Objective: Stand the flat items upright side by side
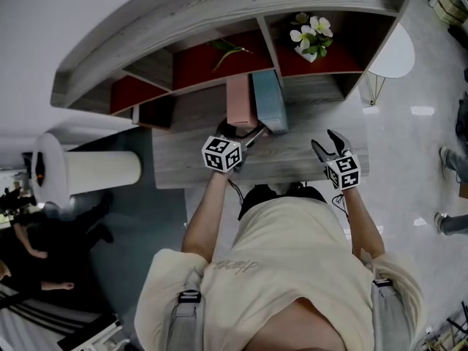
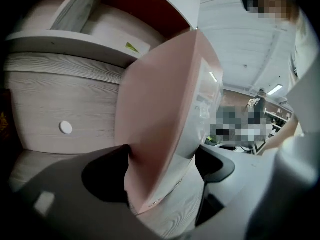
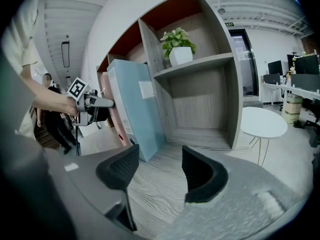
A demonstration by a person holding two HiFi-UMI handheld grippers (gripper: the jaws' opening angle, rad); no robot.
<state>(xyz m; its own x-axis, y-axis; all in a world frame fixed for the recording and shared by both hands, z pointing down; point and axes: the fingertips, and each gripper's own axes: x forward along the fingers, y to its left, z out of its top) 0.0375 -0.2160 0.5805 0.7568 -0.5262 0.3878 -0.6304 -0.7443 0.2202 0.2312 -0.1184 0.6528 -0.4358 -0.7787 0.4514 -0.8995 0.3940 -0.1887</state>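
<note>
In the middle of the head view, two flat things stand up on the wooden top (image 1: pixel 186 163). The pink flat thing (image 1: pixel 241 101) is on the left and the blue flat thing (image 1: pixel 269 101) is right beside it. Their big sides look pressed together. Both stand just in front of the shelf (image 1: pixel 265 46). I think they are put there so the shelf can stop them from falling back. I cannot tell if they really lean on it.

The left claw (image 1: pixel 247 134) reaches in from the lower left, up to the near edge of the pink one. In the left gripper view, the pink flat thing (image 2: pixel 160 124) fills the middle, and the left claw (image 2: pixel 167 156) has one jaw on each side of it. The jaws are spread very wide. They sit around the pink thing but do not seem to squeeze it. I think the claw is there to keep it from tipping over.

The right claw (image 1: pixel 330 146) hovers at the right, well apart from both things. In the right gripper view, the right claw (image 3: pixel 160 169) is partly open. Only bare wood shows between its jaws, so it holds nothing. The blue flat thing (image 3: pixel 135 109) stands tall at the left of that view. A plant (image 3: pixel 176 44) sits on a shelf above.

The job looks almost done.
</note>
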